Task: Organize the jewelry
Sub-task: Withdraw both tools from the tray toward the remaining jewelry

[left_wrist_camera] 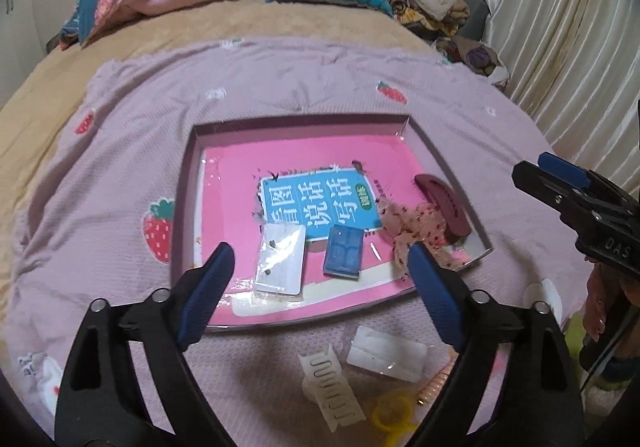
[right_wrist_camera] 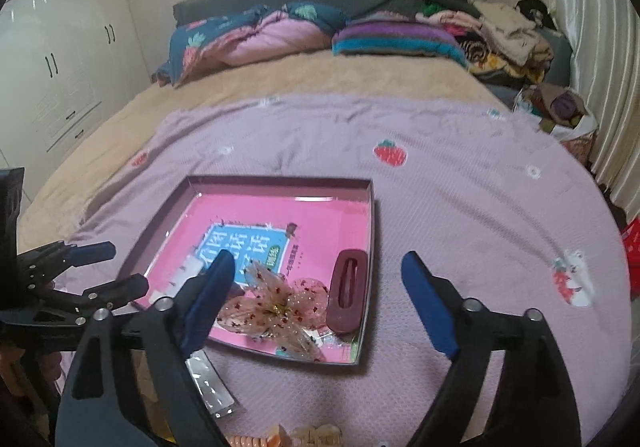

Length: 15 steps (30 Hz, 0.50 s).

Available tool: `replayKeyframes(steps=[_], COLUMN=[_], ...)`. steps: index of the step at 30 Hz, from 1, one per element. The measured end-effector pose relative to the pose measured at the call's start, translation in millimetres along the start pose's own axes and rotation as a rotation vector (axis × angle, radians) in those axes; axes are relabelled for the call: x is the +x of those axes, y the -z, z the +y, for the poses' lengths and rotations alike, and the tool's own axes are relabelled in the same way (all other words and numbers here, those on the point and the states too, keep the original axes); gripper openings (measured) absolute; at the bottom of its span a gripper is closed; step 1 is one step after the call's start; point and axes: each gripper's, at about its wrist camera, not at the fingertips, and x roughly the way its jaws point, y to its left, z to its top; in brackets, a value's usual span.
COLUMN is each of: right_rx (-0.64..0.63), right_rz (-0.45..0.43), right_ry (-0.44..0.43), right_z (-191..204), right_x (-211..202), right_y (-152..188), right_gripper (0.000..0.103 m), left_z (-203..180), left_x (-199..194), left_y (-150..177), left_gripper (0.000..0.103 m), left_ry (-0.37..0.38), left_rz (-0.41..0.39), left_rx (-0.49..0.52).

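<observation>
Black gripper (left_wrist_camera: pixel 320 259) arms, blue pads (left_wrist_camera: pixel 210 287), silver screws, "DAS" marking

1 tray (left_wrist_camera: pixel 188 183), 1 book (left_wrist_camera: pixel 320 207), 2 clips (left_wrist_camera: pixel 440 207), 1 bow (left_wrist_camera: pixel 416 231), 1 blue case (left_wrist_camera: pixel 344 253), 2 earring bags (left_wrist_camera: pixel 282 259), 1 comb (left_wrist_camera: pixel 332 387), 2 grippers (left_wrist_camera: pixel 320 259).

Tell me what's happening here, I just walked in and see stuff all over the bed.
A person holding two grippers is sorting accessories into a shallow pink-lined box on the bed. The dark red hair clip, sheer floral bow, small blue case and clear earring packet are already inside. Left gripper and right gripper are open and empty.
</observation>
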Motion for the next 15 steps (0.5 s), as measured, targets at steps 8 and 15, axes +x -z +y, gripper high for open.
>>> replayKeyframes(steps=[8,15], right_rx=[0.011,-0.002], right_rz=[-0.069,-0.1], right_ry=[0.005,-0.001], right_z=[4,10], right_x=[-39,-66], right_y=[-1,5], right_gripper=[0.095,0.096], left_z=[-4,-5], left_x=[-32,-51], left_y=[1,11], left_gripper=[0.093,0.093], left_ry=[-0.021,-0.026], left_rz=[-0.059,-0.082], left_rx=[-0.007,-0.008])
